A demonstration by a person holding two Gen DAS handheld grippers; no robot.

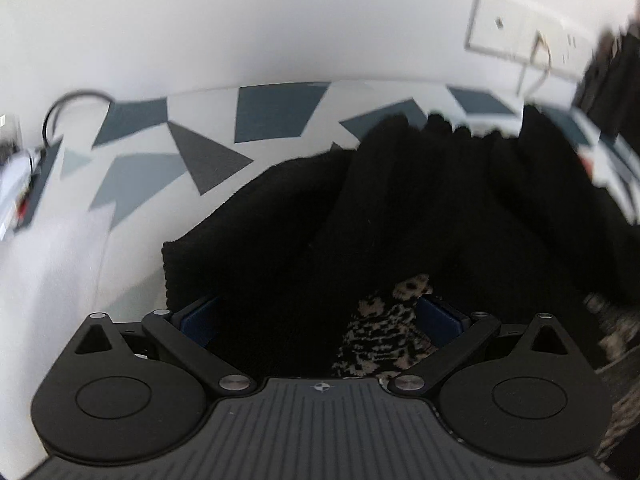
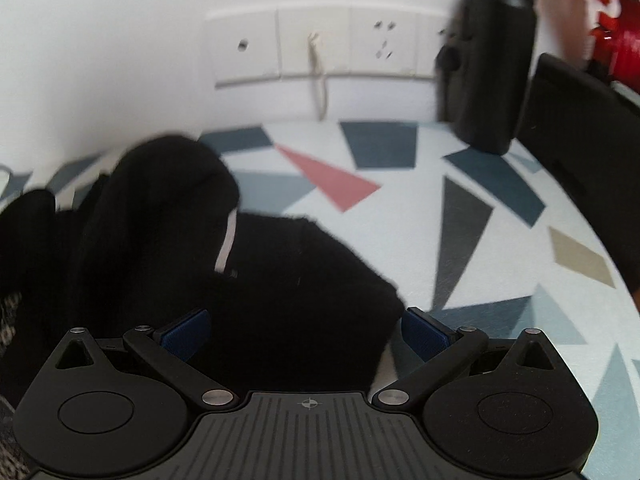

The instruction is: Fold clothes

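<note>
White wall with a row of sockets (image 2: 316, 46) backs a surface (image 2: 500, 240) covered in pale cloth printed with grey, blue and pink triangles. On it lies the black knit garment (image 1: 400, 208), bunched in thick ridges, filling the left wrist view from 12 to 3 o'clock and the right wrist view from 9 to 6 o'clock. It looks soft, bulky and floppy, likely to sag and slide over itself, so a hem corner or edge seems the best hold. A leopard-print piece (image 1: 384, 332) pokes out at 5 o'clock in the left view. The left gripper (image 1: 320, 320) has its fingers spread wide around both fabrics, clamping nothing. The right gripper (image 2: 306, 330) is likewise wide apart, straddling black cloth. A dark bottle (image 2: 492, 60) stands at 1 o'clock.
</note>
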